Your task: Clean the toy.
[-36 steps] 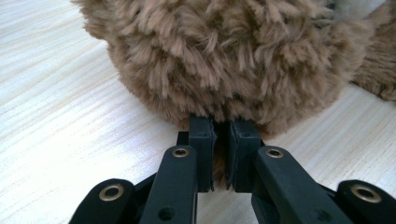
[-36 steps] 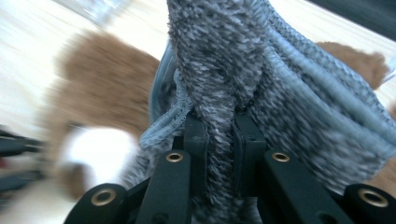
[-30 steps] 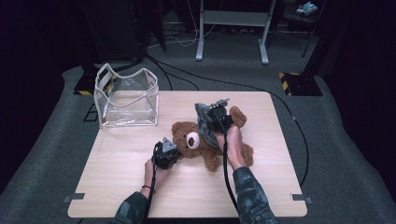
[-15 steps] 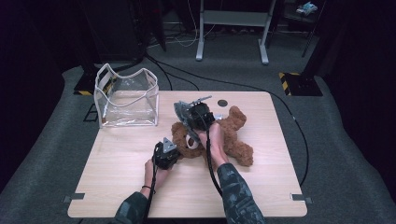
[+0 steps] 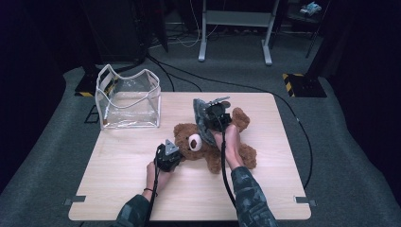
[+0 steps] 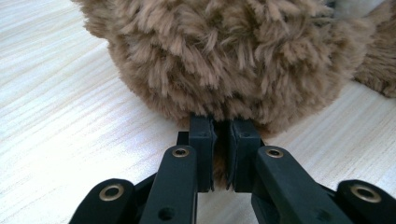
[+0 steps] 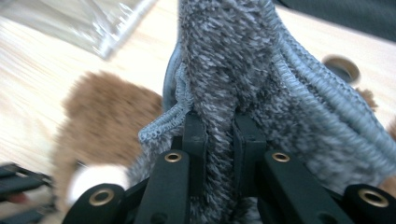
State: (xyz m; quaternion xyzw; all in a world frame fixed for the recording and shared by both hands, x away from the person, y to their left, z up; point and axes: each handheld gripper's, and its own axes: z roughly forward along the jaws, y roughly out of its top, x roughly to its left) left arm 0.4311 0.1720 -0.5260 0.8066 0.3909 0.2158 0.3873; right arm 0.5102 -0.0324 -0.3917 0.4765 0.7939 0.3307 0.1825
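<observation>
High view, items left to right on the wooden bench [image 5: 118, 189].

1. Clear plastic bag [image 5: 126, 98], white-edged, standing open at the bench's far left corner, well apart from the other things.

2. Left gripper [image 5: 169, 155], held low at the bench surface just left of the toy's head. In the left gripper view the jaws are pinched narrow on a tuft of brown fur at the bottom edge of the head, the pads [image 6: 201, 140] nearly meeting with the fur between them.

3. Teddy bear [image 5: 194, 142], brown with a pale muzzle, lying on its back near the bench's middle, head toward the left gripper, legs toward the right. The person's right hand and forearm lie across its body and hide most of the belly.

4. Grey knitted cloth [image 5: 204, 118], held up over the bear's chest and partly covering it. In the right gripper view it rises between the jaws and blocks much of the bench behind; its ribbed hem [image 7: 327, 93] runs down the right side.

5. Right gripper [image 5: 215, 118], above the bear's upper body, jaws closed narrow on a fold of the cloth.

6. Small dark round thing [image 7: 343, 67] on the bench beyond the cloth; kind unclear.
</observation>
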